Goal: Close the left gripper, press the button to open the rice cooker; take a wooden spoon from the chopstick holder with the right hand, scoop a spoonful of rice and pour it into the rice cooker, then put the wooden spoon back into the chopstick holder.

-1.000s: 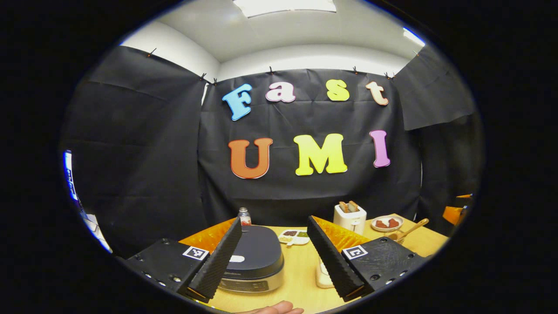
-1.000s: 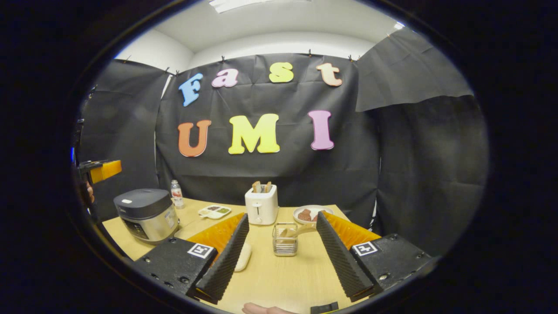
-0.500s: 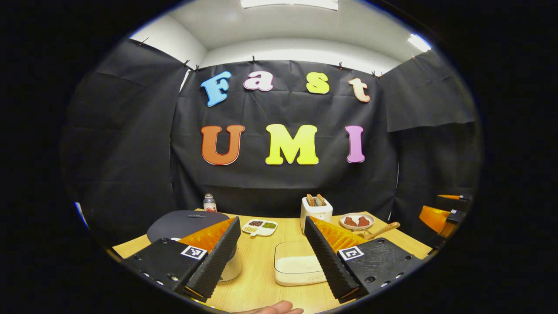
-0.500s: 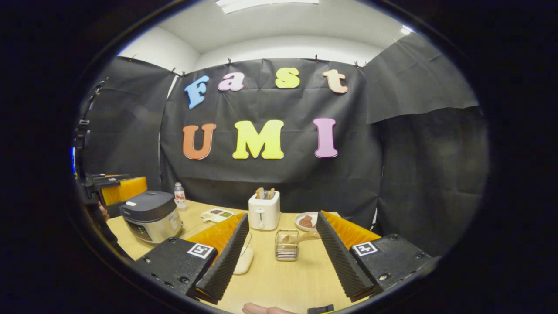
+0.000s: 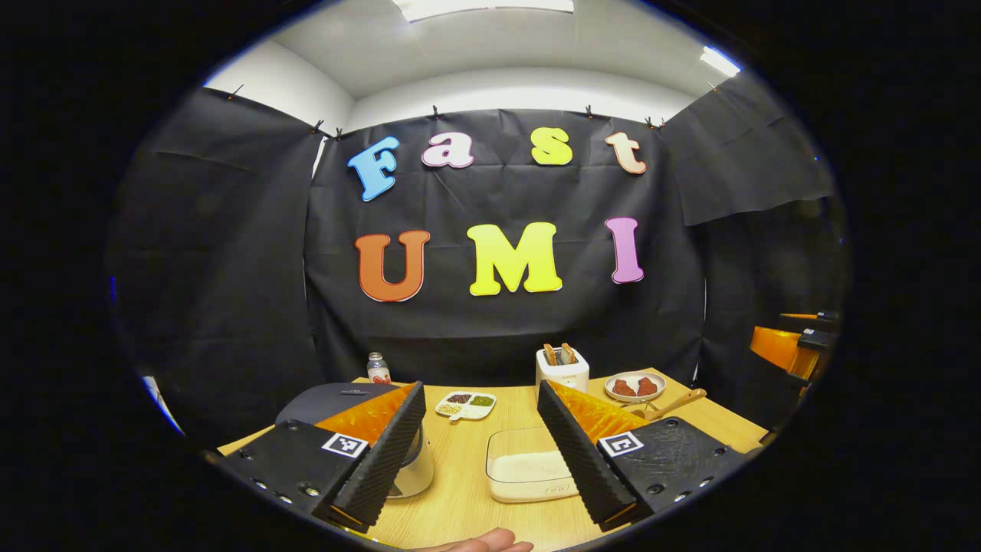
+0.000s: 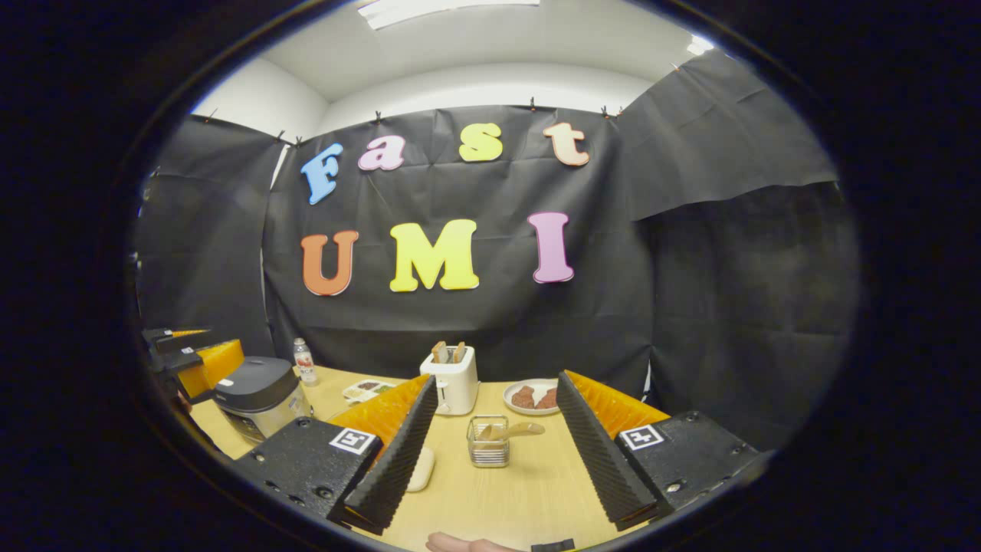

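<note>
In the left gripper view, the left claw (image 5: 479,448) is spread wide and grips nothing. The rice cooker (image 5: 337,402) sits just ahead of its left finger, partly hidden behind it, with the dark lid down. Between the fingers, a little ahead, lies a shallow clear container of rice (image 5: 529,474) on the desk (image 5: 460,498). Beyond the right finger a wooden spoon (image 5: 674,402) sticks out near a plate (image 5: 633,386), with a toaster (image 5: 562,368) farther back. The other claw appears far off to the right.

In the right gripper view, the right claw (image 6: 494,452) is also released and empty. Straight ahead between its fingers stands the wire chopstick holder (image 6: 488,441), with the wooden spoon (image 6: 512,432) lying tilted across its top, bowl end to the right. The rice cooker (image 6: 257,395) is well off to the left, the left claw (image 6: 188,354) hovering beside it.

The spoon should be light, stiff and somewhat smooth; I would pinch the handle partway up, clear of the wire rim, so the light holder does not lift with it. The cooker's button probably wants a firm press with clenched fingers.
</note>
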A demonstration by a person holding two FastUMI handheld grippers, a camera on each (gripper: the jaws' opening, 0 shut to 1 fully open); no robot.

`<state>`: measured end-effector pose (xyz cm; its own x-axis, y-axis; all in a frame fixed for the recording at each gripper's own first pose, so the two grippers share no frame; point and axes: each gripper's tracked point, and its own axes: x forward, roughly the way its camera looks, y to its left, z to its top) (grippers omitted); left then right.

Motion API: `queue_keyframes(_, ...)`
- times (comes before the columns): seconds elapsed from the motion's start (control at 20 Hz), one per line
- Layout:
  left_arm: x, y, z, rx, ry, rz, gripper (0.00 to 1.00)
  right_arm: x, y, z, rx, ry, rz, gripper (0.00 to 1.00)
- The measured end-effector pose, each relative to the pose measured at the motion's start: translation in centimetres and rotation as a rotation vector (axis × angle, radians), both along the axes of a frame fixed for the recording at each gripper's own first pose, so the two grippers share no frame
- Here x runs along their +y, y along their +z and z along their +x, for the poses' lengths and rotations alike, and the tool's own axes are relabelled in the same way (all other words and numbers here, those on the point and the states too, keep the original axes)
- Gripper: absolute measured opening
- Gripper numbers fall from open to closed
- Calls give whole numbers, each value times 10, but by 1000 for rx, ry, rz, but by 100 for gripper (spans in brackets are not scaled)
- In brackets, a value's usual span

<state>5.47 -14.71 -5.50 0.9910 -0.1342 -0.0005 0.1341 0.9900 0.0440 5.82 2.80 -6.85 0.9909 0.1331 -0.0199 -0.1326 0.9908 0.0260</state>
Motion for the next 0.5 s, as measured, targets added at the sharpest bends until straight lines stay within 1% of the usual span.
queue_keyframes(0.05,3,0,0,-3,7,-2,95,0,6,0,-10,-3,0,100)
queue_keyframes(0.15,5,2,1,-6,14,8,95,5,9,-1,-24,3,-11,94)
queue_keyframes(0.2,4,2,1,-6,15,15,95,7,7,-1,-26,9,-14,94)
queue_keyframes(0.25,7,4,0,-11,18,13,96,9,5,-1,-22,15,-11,100)
queue_keyframes(0.45,6,4,0,-15,-8,-32,95,9,-3,6,-1,12,-14,100)
queue_keyframes(0.5,9,5,0,-22,2,-34,96,9,-4,8,2,11,-16,94)
